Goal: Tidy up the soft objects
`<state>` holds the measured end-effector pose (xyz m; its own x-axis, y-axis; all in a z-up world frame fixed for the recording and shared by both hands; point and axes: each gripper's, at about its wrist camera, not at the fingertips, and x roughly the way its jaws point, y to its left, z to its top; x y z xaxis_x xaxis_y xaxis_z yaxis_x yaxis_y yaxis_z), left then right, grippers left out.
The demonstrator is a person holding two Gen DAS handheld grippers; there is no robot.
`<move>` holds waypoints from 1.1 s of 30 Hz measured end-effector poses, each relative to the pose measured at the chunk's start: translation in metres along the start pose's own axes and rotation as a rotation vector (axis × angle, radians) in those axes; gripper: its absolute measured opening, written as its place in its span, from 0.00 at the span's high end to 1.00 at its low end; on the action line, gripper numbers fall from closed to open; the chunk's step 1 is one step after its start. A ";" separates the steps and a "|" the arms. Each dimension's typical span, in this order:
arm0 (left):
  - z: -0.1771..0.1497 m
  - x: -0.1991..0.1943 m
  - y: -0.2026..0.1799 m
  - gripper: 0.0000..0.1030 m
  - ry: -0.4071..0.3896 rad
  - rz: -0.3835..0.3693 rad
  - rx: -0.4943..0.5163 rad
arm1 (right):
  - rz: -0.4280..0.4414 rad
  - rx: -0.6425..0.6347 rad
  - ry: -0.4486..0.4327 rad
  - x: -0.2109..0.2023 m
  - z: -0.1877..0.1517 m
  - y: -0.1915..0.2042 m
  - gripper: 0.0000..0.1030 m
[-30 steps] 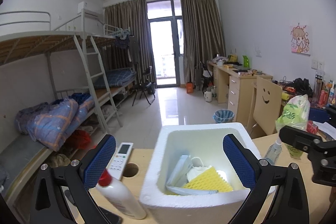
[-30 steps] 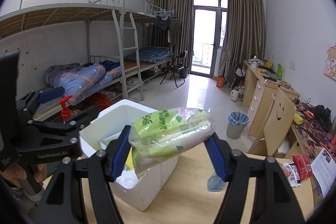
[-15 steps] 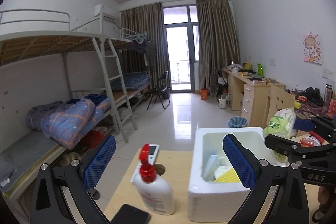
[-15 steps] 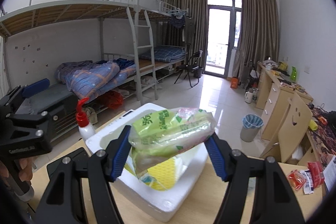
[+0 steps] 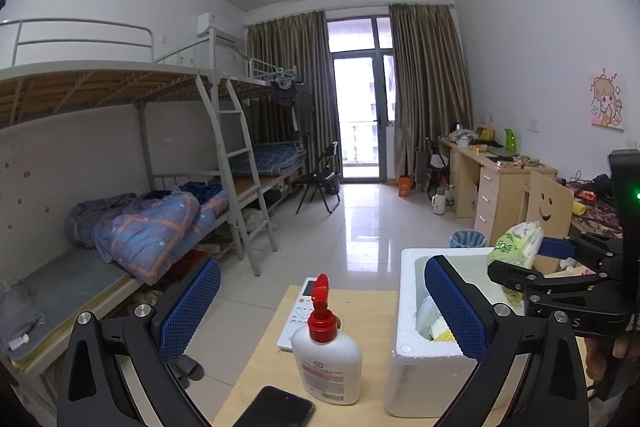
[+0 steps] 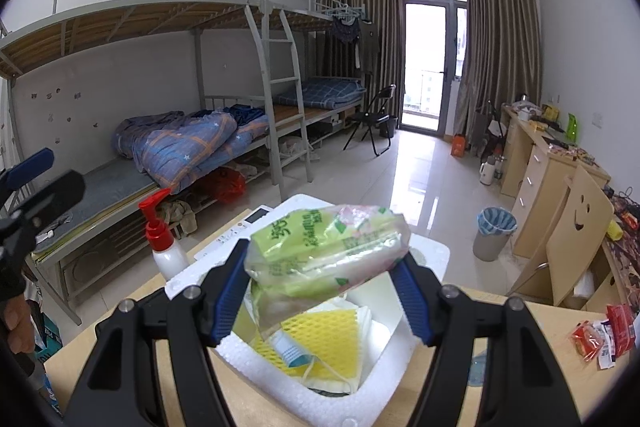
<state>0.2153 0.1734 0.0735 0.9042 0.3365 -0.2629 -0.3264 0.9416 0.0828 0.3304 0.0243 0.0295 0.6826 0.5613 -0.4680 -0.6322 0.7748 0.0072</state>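
- Your right tongs [image 6: 322, 297] grip the tissue pack [image 6: 326, 253], holding it above the foam box [image 6: 400, 351], at 12 o'clock from the yellow sponge [image 6: 320, 339] inside.
- Your left tongs [image 5: 320, 311] are spread wide and hold nothing.
- The lotion bottle [image 5: 326, 351] stands on the counter [image 5: 256, 367] between their pads, at 9 o'clock of the box.

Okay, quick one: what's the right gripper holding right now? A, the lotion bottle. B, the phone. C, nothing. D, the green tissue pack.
D: the right gripper is shut on the tissue pack, held above the foam box.
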 end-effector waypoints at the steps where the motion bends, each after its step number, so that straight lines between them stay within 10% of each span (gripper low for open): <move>1: 0.000 -0.001 0.001 0.01 -0.001 0.003 -0.001 | 0.001 0.002 0.004 0.001 0.000 0.000 0.28; 5: -0.002 -0.005 0.005 0.01 -0.005 0.009 -0.008 | -0.002 0.000 0.011 0.008 0.003 0.001 0.13; 18: -0.002 -0.012 0.004 0.01 0.006 -0.025 -0.018 | -0.029 -0.006 0.024 -0.006 0.000 0.003 0.08; 33: 0.002 -0.087 -0.008 0.01 -0.034 -0.123 -0.012 | -0.106 -0.009 -0.104 -0.118 -0.003 0.020 0.00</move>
<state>0.1400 0.1365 0.0973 0.9464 0.2191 -0.2372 -0.2158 0.9756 0.0405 0.2361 -0.0273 0.0821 0.7798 0.5036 -0.3719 -0.5572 0.8291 -0.0456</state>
